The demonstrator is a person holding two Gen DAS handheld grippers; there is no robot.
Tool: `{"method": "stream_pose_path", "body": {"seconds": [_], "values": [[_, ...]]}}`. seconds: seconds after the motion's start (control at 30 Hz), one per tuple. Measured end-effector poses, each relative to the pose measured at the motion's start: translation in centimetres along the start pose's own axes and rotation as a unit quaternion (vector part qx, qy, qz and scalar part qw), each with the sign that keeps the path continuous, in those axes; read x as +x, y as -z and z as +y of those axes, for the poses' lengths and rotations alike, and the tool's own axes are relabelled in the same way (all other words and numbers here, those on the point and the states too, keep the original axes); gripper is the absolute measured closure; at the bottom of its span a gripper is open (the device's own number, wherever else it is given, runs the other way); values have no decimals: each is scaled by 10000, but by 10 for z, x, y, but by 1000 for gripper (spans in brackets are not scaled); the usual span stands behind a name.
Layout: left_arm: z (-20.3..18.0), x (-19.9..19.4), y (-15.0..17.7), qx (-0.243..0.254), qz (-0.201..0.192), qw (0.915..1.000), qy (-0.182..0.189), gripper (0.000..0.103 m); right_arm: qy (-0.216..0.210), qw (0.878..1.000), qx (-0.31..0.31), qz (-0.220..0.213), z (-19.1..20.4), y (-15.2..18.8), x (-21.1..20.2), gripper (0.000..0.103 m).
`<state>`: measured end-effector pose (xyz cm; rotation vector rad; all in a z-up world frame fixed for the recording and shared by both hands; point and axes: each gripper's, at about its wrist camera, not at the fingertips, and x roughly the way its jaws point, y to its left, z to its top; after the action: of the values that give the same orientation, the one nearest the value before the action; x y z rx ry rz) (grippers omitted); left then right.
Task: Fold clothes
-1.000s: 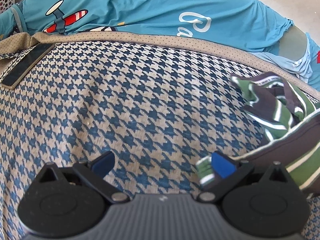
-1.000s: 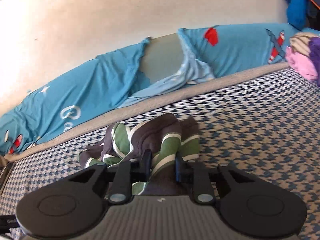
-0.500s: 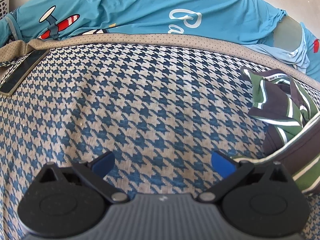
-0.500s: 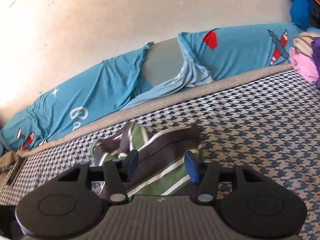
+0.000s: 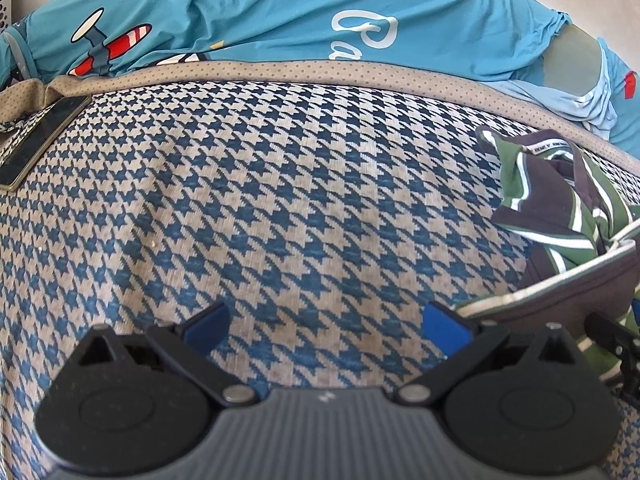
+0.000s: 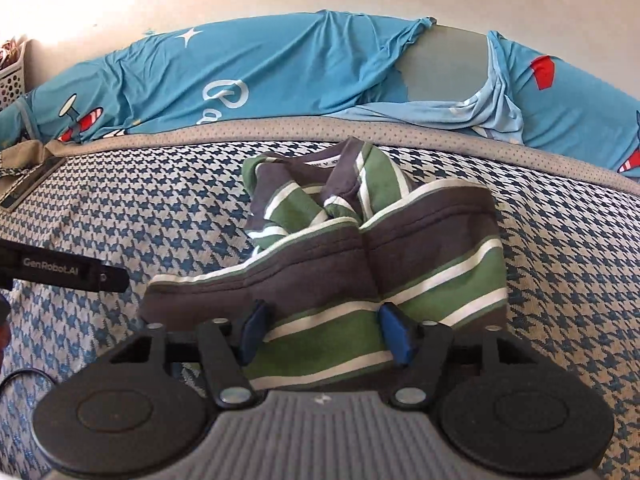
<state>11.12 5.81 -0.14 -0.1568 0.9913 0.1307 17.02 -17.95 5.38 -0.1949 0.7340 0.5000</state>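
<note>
— Where is the striped shirt [image 6: 360,264] lying for us right now?

— We are seeing it bunched in a loose heap on the houndstooth bed cover [image 5: 280,208], its collar end crumpled toward the grey dotted border [image 5: 320,74] and its hem end spread toward us.

— And our right tool [image 6: 322,330]?

— We are holding it low over the hem end. Its jaws have just been opening, and now they are standing apart with the green and white stripes lying between the blue pads, which are not pressing on the cloth.

— The left tool [image 5: 326,330]?

— We are keeping it wide open over bare cover, just beside the shirt's edge, with nothing between its jaws.

— What else are we seeing around the shirt?

— Beyond it, past the border, the blue aeroplane-print sheet [image 6: 280,76] is lying rumpled along the wall. Well off to the shirt's left, a dark phone [image 5: 40,144] is resting by the border, and a white basket [image 6: 12,76] is standing in the far corner.
</note>
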Motion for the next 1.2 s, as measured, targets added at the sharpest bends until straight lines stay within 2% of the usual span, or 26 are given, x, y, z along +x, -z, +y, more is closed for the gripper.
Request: {"method": "stream_pose_path", "body": {"seconds": [0.07,0.17,0.3,0.43,0.53,0.67,0.77,0.93,1.07,1.2], "values": [[1,0,0,-3,-4,10000,-15,0,-26,9998,194,-28,-7,-2,-3,67],[1,0,0,7,-3,10000,-24,0,-134,9983,548,-145,-20,-8,-10,79],[2,1,-1,-15,-12,10000,-36,0,-176,9922,1136,-488,-40,-15,-25,81],[2,2,-1,10,-16,10000,-86,0,-64,9787,1854,-874,-66,-15,-42,82],[2,2,-1,21,-26,9999,-108,0,278,9657,2387,-986,-89,-14,-50,82],[0,3,-1,61,-41,9999,-140,0,911,9513,2796,-923,-115,-9,-54,81],[-1,3,-1,81,-55,9998,-155,0,1393,9444,2852,-859,-127,-7,-58,79],[-2,4,0,90,-67,9998,-162,0,1882,9394,2533,-1339,-127,-7,-78,77],[-3,3,0,103,-73,9998,-167,0,1805,9434,2187,-1718,-117,-13,-87,75],[-4,2,1,120,-70,9998,-165,0,1204,9600,1823,-1751,-102,-19,-80,70]]}}
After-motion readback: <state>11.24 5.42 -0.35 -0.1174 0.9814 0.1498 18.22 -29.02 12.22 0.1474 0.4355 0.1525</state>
